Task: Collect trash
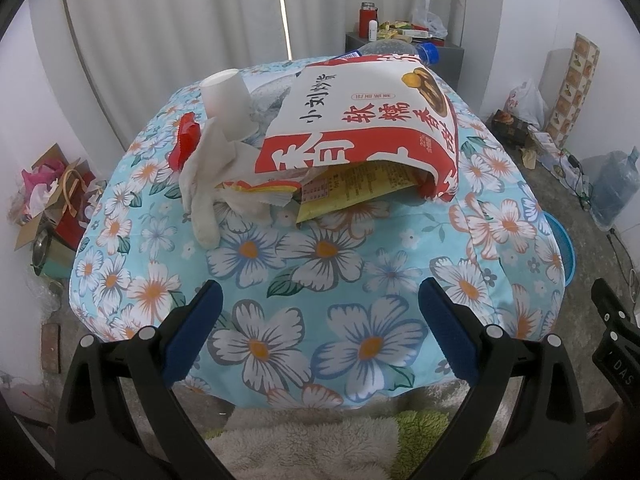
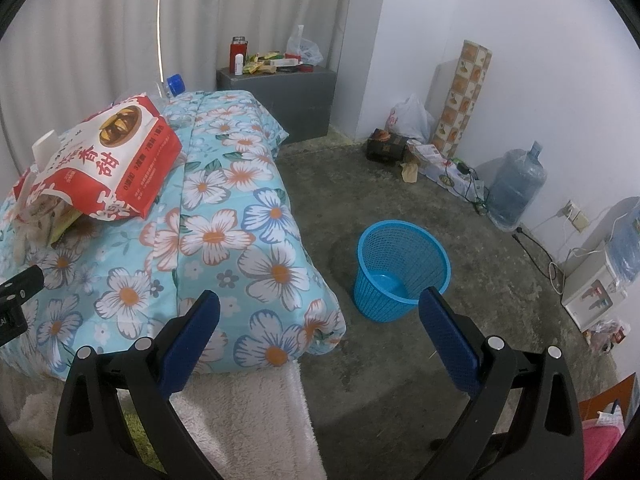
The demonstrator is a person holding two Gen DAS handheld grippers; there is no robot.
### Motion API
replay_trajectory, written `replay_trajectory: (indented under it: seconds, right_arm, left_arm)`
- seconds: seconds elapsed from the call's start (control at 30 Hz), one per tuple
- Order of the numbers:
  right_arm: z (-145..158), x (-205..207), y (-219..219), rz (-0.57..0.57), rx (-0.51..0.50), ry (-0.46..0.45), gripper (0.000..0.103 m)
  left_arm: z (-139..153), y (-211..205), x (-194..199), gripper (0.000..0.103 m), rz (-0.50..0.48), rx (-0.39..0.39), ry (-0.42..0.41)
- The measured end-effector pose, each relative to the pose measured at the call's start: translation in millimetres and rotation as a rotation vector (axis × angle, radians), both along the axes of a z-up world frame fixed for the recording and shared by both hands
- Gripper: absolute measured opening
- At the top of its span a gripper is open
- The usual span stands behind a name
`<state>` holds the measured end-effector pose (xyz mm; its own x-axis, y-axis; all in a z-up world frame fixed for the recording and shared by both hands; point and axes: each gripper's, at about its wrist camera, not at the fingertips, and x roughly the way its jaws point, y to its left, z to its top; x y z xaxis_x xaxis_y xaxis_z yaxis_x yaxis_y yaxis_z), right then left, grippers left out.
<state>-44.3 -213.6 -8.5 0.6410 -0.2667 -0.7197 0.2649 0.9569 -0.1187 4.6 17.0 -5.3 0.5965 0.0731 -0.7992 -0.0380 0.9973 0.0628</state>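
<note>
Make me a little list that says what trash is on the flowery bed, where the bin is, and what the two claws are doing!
surface: flowery quilt
big trash: red and white paper bag, lying on its side, mouth open
inside the bag: yellow wrapper poking out
beside the bag: white paper cup, crumpled tissue, red wrapper
behind the bag: plastic bottle with blue cap
bin: blue basket on the floor, empty
left claw: open, holding nothing
right claw: open, holding nothing
</note>
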Motion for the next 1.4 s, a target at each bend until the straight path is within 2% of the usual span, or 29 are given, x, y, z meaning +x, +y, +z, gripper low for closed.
replay_trajectory:
  seconds: [1.17,1.27,1.4]
  right_arm:
    - [-6,5,0,-0.004,0.024,0.004,0.097]
    - [-4,12,5,0.004,0.036,-0.012,0.097]
    - [6,26,13,0.059,0.077,-0.06,0.097]
  left_arm:
    - [-6,4,0,0.094,-0.013,0.011,0.019]
    - [-3,10,2,0.094,-0.045,0.003,-0.012]
    - [5,33,5,0.094,-0.085,-0.023,-0.093]
